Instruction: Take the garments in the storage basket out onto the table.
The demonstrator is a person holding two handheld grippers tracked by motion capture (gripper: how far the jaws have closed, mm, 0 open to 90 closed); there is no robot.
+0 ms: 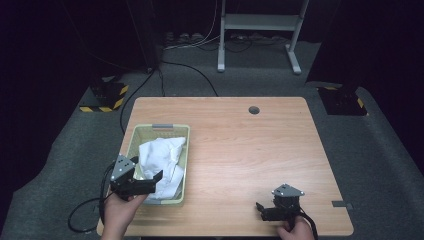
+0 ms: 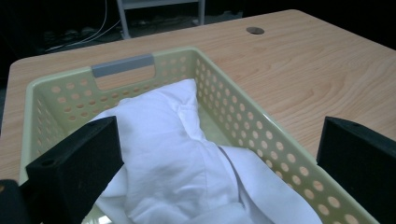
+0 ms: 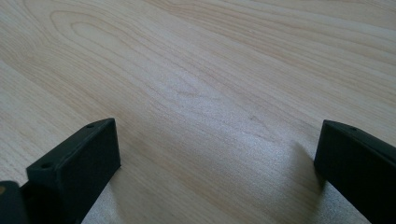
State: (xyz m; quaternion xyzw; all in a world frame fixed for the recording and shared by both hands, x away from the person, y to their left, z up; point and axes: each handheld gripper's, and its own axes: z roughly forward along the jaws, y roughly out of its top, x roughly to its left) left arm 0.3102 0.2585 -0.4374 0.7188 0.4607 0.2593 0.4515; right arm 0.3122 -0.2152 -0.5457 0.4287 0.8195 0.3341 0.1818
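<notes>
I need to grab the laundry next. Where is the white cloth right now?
In the high view the white cloth lies bunched inside the pale green basket at the table's left near side, just ahead of the open left tongs.

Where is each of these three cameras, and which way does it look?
High view: above the person's side, looking down on the table; both hands and the left gripper and right gripper show.
Left gripper view: along its open jaws into the basket of white cloth, as in the high view.
Right gripper view: open jaws, bare tabletop.
</notes>
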